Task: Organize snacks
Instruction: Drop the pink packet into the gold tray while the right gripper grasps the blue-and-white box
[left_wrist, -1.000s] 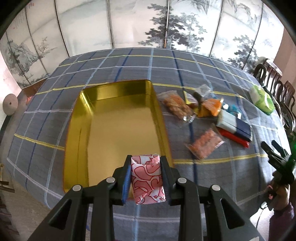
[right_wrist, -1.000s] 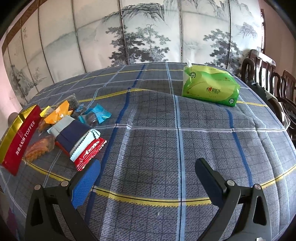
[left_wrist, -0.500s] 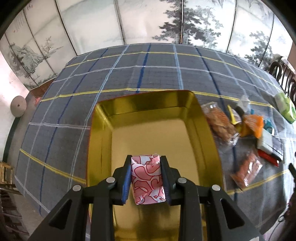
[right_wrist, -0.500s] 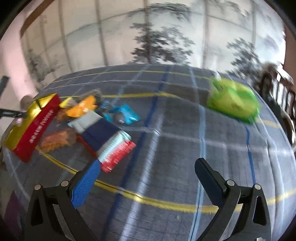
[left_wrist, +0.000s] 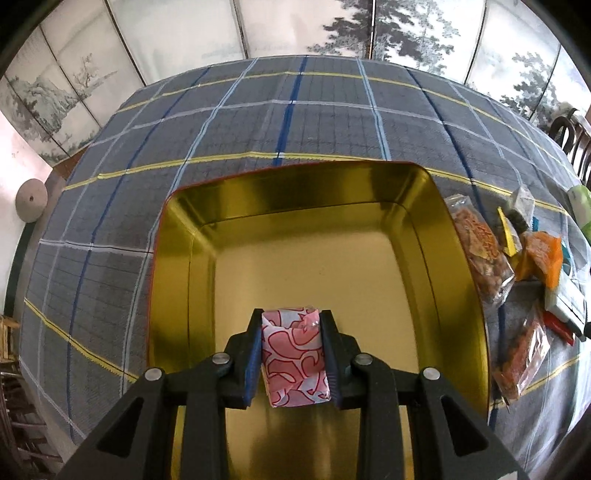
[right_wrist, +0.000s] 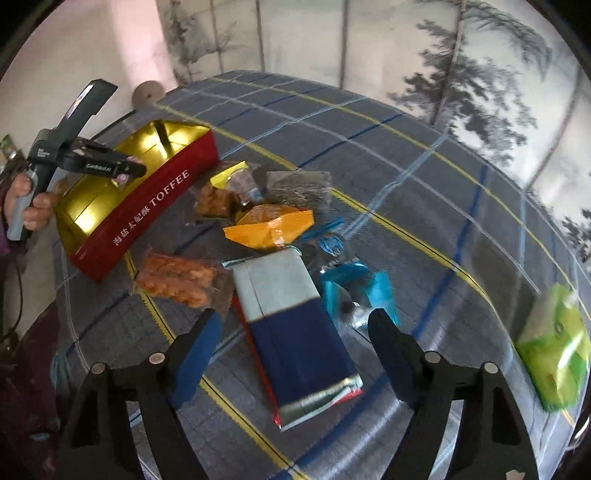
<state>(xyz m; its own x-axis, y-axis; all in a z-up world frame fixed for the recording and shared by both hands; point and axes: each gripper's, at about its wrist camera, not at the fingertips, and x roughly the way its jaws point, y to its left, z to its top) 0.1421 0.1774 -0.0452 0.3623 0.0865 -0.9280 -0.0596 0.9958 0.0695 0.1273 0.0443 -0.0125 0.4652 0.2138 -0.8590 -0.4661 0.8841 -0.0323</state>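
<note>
My left tool (left_wrist: 293, 347) is clenched on a pink-and-white patterned snack packet (left_wrist: 295, 360), held over the near half of the open gold tin (left_wrist: 173, 280); whether the packet touches the tin floor I cannot tell, since the tool's body hides the underside. In the right wrist view that same tool (right_wrist: 127, 171) shows at the upper left of the frame, over the tin (right_wrist: 147, 206), whose red side reads TOFFEE, and the packet is only a sliver there.

My right tool (right_wrist: 291, 325) is released, jaws wide, above a navy-and-silver pack (right_wrist: 291, 325). A red pack beneath it is mostly covered. The blue wrappers (right_wrist: 354, 288) and the green tissue pack (right_wrist: 554, 354) at the lower right of the frame are smeared by blur. An orange pouch (right_wrist: 269, 227) and a clear bag of orange snacks (right_wrist: 177, 278) lie on the plaid worktop (right_wrist: 424, 192) between the navy pack and the tin.

A second ago the left tool hung at the tin's near edge; now it is well inside. The right tool, then over bare cloth, has swung across to the snack pile.
</note>
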